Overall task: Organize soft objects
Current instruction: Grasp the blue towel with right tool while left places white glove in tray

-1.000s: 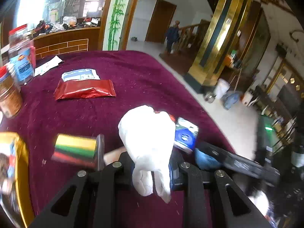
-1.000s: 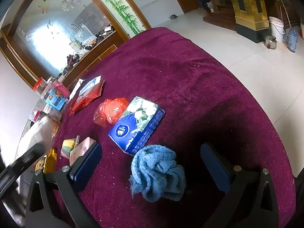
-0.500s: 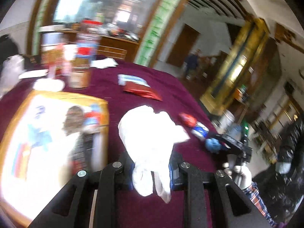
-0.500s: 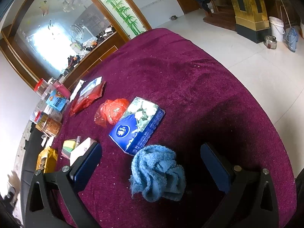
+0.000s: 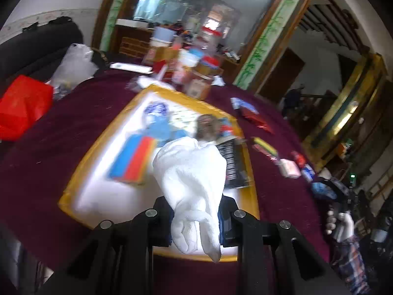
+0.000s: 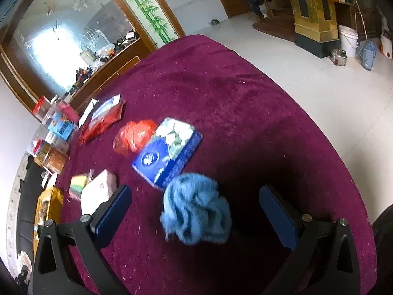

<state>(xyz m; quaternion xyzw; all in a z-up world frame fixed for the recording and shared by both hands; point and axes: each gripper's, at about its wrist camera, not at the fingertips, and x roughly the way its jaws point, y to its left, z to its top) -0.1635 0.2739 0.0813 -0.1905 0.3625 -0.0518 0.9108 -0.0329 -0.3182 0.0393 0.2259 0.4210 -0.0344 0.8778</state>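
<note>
Two tools: the left tool is clamped on a limp white cloth, light and floppy, over the yellow tray. Right tool stands apart around a blue towel on the counter; pinch its bunched middle, tissue pack at 11 o'clock.

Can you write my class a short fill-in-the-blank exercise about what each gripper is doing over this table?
1. The left gripper is shut on a ___ cloth.
2. The right gripper is ___, with its fingers on either side of the blue towel.
3. The tablecloth is ___ in colour.

Missing words: white; open; maroon
</note>
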